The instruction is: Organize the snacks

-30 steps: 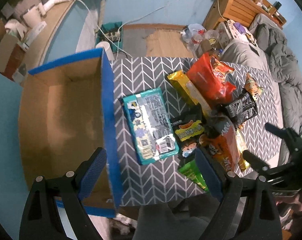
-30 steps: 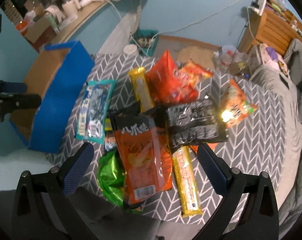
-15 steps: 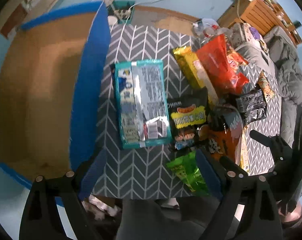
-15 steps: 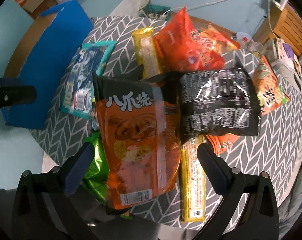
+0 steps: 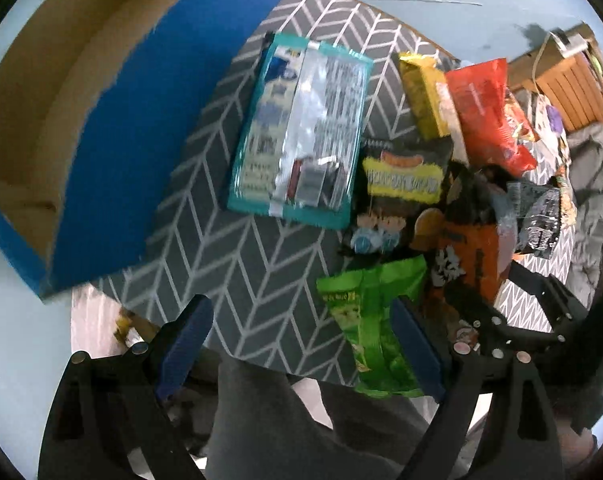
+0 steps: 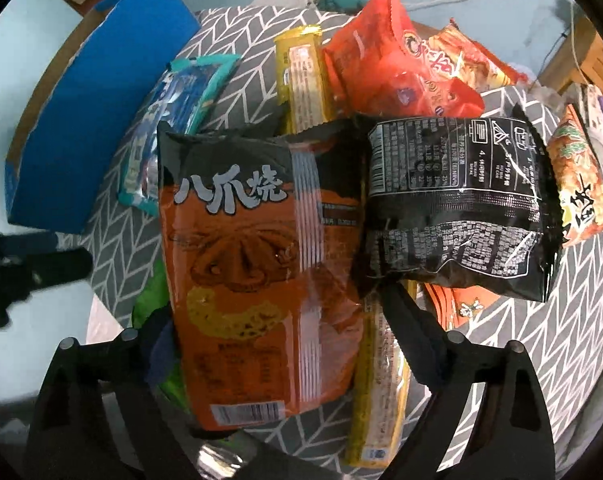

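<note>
We are bearing down on the heap of snacks spread over the grey chevron-patterned cloth (image 5: 237,264), and both views sit closer to it than a second ago, when the whole spread and the room behind it fitted in frame. In the right wrist view our right gripper (image 6: 273,336) now straddles the tall orange-and-black octopus-snack bag (image 6: 257,280) at the centre of the frame; its jaws are closing with the bag between them, and we cannot tell whether the pads press it yet, since the bag hides them. The glossy black crinkled packet (image 6: 457,208) lies just beside it at the right, overlapping the long yellow biscuit sleeve (image 6: 375,384). In the left wrist view our left gripper (image 5: 301,344) hangs wide and empty above bare cloth at the lower centre, the green foil pouch (image 5: 375,320) by its right finger and the flat teal-edged wafer pack (image 5: 301,132) at the upper centre. The blue-sided cardboard box (image 5: 113,136) at the upper left shows only bare cardboard inside. We judge the first pick is at hand: orange bag first, then across to the box.
</note>
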`<state>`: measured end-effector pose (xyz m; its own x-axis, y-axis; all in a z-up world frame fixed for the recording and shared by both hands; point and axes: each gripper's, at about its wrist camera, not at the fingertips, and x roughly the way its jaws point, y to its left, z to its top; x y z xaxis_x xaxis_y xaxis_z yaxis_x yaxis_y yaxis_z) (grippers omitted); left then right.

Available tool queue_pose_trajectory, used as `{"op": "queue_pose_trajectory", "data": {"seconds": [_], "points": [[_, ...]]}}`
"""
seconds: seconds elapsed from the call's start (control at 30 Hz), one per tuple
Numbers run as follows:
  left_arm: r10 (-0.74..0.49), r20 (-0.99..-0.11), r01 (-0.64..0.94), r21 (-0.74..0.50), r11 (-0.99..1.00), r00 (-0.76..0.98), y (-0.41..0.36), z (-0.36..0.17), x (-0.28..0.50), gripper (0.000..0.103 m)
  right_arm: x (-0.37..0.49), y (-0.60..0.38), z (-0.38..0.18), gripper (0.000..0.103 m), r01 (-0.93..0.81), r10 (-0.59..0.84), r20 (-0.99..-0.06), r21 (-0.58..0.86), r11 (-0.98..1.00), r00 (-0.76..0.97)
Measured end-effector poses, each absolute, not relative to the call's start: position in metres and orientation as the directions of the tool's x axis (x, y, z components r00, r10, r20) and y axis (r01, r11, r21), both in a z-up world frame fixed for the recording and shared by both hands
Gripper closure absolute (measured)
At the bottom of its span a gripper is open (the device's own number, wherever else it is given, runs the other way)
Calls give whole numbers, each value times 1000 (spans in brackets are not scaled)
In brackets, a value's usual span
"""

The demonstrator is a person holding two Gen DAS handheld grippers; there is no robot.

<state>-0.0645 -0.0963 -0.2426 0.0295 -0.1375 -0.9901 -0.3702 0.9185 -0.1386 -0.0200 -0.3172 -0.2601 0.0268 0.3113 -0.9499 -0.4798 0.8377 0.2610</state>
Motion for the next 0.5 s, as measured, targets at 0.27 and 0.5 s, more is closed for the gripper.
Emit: {"op": "queue_pose_trajectory", "data": {"seconds": [0.27, 0.5], "points": [[-187, -981, -508, -187, 841, 51, -112, -264, -91, 12, -21, -319, -257, 41, -570, 341, -940, 283, 772, -4], [-218, -974, -544, -216, 811, 61, -134, -284, -107, 12, -21, -334, -252, 50, -578, 379, -925, 326, 748, -31]]}}
